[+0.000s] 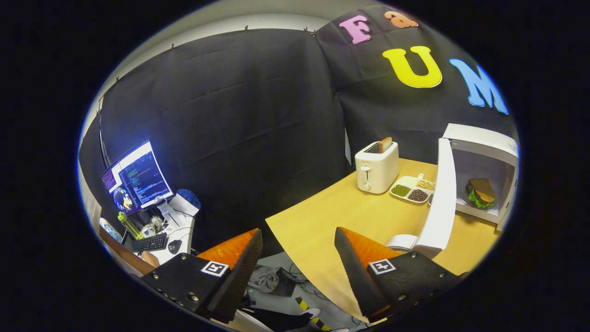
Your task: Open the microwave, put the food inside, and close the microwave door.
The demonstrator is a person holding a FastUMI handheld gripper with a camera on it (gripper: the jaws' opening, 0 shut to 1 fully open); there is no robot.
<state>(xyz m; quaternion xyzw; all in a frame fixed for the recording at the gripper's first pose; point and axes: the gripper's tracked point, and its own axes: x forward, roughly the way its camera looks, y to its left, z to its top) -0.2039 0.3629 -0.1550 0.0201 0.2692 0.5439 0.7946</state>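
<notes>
The white microwave [484, 143] stands on the wooden table, off to the right beyond my fingers. Its door [440, 198] is swung wide open toward me, edge-on. Inside the cavity lies the food, a sandwich [480, 192] with green lettuce showing. My gripper [298, 240] is open, with nothing between its fingers, held near the table's front corner. The door's lower end sits just beyond my right finger [364, 258], apart from it as far as I can tell.
A white toaster [376, 167] with a slice of bread stands left of the microwave. A divided dish [411, 188] of beans lies between them. Left of the wooden table [332, 216], lower down, a desk holds a lit monitor [137, 177], keyboard and mouse.
</notes>
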